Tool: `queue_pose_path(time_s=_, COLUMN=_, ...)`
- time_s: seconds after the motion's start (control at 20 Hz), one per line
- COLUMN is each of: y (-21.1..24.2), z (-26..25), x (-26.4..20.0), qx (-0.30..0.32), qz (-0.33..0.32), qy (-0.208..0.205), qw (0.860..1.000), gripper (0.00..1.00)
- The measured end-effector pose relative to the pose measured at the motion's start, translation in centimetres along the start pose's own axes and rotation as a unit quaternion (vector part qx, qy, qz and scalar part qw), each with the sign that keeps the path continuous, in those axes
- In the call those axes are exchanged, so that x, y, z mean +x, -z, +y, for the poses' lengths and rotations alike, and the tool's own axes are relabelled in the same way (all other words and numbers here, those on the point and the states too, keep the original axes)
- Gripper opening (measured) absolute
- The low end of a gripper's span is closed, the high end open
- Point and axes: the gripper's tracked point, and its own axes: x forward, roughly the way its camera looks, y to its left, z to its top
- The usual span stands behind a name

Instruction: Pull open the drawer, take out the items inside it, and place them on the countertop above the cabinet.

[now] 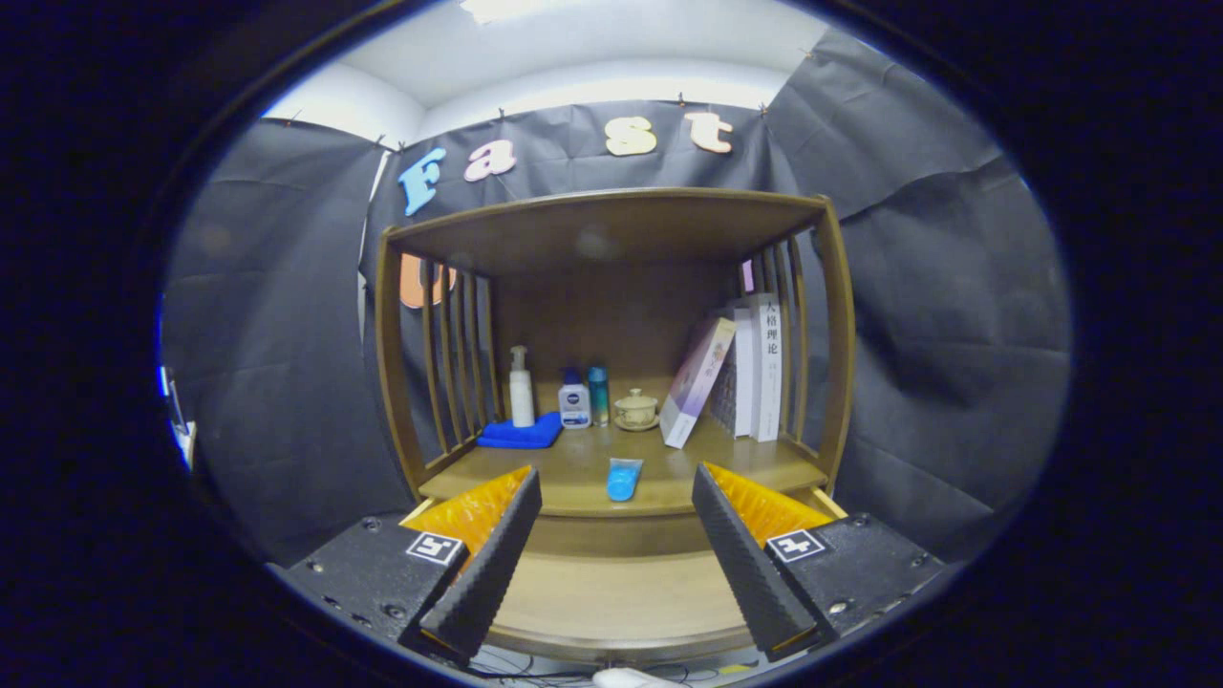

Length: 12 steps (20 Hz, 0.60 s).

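Observation:
My gripper [616, 492] is open, its fingers spread wide with nothing between them. Below and between the fingers lies the pulled-out wooden drawer [611, 602], its bare floor showing. Just beyond the fingertips, the wooden countertop [573, 473] of the cabinet carries a small blue tube [623, 478] lying near its front edge, midway between the two fingers.
Further back on the countertop stand a white pump bottle [521, 387] on a folded blue cloth [521, 435], a small blue-capped bottle [574, 401], a teal bottle [598, 395] and a lidded ceramic cup [635, 409]. Books [755, 368] lean at the right. Slatted sides and a top shelf [611, 225] enclose the space.

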Motion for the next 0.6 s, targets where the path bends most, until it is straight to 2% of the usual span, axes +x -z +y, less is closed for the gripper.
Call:
queue_pose_path(time_s=0.3, y=4.1, z=0.5, x=-3.7, qx=0.032, qz=0.008, qy=-0.022, qw=0.999, gripper=1.00)
queue_pose_path(time_s=0.6, y=9.8, z=-0.5, x=-6.8, qx=-0.001, qz=0.031, qy=0.007, qw=0.999, gripper=1.00)
